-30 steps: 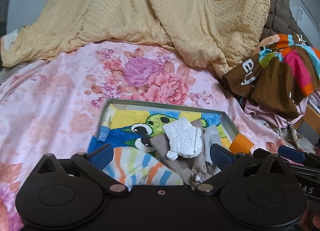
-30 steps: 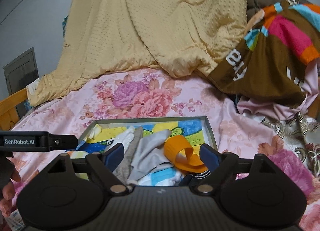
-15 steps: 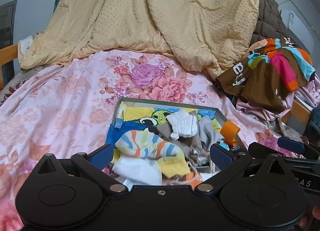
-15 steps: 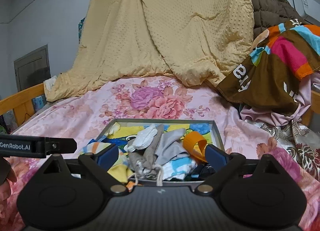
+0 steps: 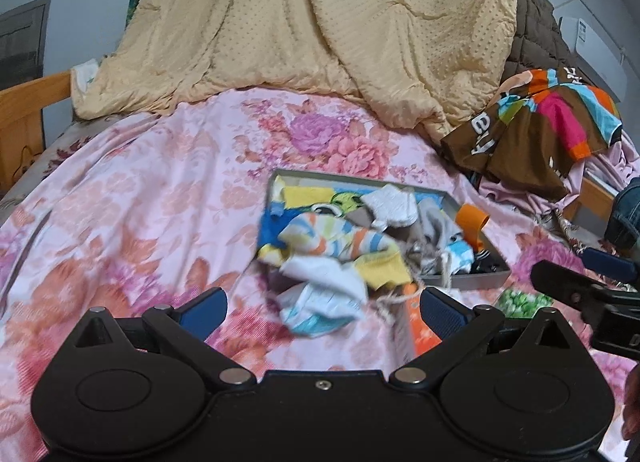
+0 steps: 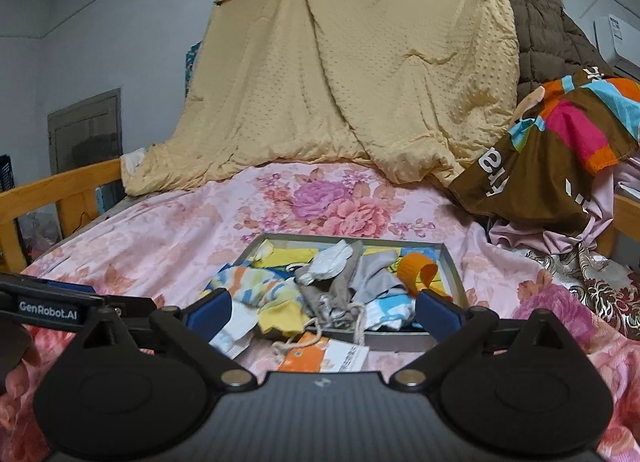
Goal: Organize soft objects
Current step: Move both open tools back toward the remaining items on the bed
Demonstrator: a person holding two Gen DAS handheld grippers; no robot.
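- Left wrist view: the left tool has both blue pads spread wide with nothing between them; it hovers over the pink floral bed, aimed at the near end of the cloth pile.
- Right wrist view: the right tool is likewise spread wide and grips nothing, levelled low at the near rim of the tray.
- Each tool shows in the other's view: the right one as a black bar at the left view's right edge, the left one as a bar marked "GenRobot.AI" at the right view's left edge, so they sit side by side, close together.
- One grey tray lies on the bed, heaped with soft items.
- Countable in the heap: one striped sock in white, orange and blue, one white mitt-like piece, one orange band curled at the right wall, one yellow cloth, one grey-brown drawstring pouch.
- Several pieces spill over the near rim onto the bed: a white cloth and an orange-and-white card with string across it; blur hides their exact number.
- One yellow quilt is heaped at the bed's head.
- One brown multicolour garment lies to the right, well apart from the tray.
- Part of a hand shows at the lower left edge, under the left tool.
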